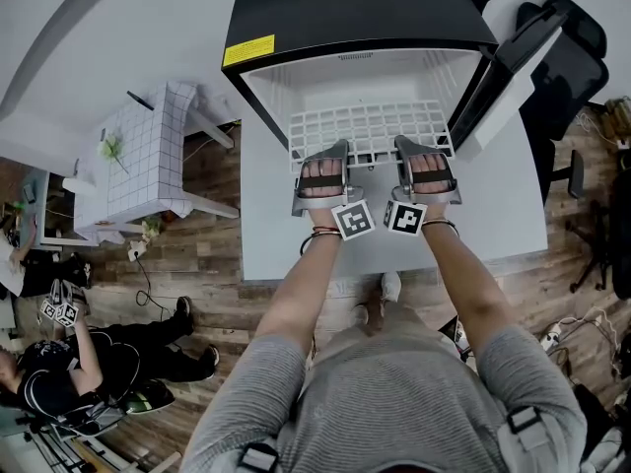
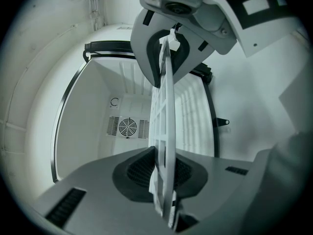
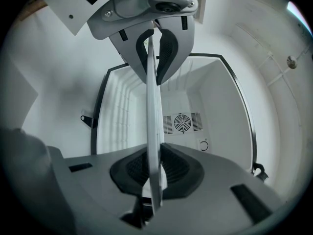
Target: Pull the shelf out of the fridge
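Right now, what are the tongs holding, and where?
The shelf. The left tongs and right tongs both pinch its front edge, side by side.

A pale grey rectangular table top stretches out before me. On it stands a black-topped white mini fridge, set at the far edge with its door swung open to my right. The table stands on a brown wood-plank floor, which also bears a white tiled side table, a black office chair and loose cables.
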`<state>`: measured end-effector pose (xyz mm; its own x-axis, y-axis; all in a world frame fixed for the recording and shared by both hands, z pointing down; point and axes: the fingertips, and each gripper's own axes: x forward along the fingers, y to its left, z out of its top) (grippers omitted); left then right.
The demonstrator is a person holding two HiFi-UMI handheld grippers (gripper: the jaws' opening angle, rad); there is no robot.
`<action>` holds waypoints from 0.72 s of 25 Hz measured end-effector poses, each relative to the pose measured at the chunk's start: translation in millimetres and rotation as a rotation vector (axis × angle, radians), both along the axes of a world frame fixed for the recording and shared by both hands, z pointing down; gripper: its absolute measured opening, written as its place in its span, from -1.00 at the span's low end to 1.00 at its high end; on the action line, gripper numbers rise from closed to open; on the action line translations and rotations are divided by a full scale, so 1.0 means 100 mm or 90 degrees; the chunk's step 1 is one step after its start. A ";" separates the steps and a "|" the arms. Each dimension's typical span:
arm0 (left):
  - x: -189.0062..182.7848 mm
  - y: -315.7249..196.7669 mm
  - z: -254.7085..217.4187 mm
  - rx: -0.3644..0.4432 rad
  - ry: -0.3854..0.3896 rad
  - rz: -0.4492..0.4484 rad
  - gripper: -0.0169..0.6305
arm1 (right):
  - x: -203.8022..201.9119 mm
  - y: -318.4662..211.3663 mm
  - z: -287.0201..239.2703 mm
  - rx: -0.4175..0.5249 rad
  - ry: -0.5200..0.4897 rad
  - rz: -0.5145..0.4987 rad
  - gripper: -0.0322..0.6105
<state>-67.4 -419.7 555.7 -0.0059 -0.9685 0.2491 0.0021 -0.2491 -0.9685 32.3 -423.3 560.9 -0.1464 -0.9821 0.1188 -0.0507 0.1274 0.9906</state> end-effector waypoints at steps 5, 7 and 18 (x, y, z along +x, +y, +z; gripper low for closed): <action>0.00 0.08 0.00 -0.005 0.000 0.004 -0.82 | -0.01 0.08 -0.01 0.000 0.001 -0.002 -0.79; 0.00 0.10 -0.02 -0.007 0.001 0.006 -0.82 | -0.01 0.10 -0.02 -0.001 0.002 -0.004 -0.79; 0.02 0.19 -0.05 -0.021 0.005 0.016 -0.82 | 0.01 0.20 -0.07 -0.013 0.004 -0.001 -0.79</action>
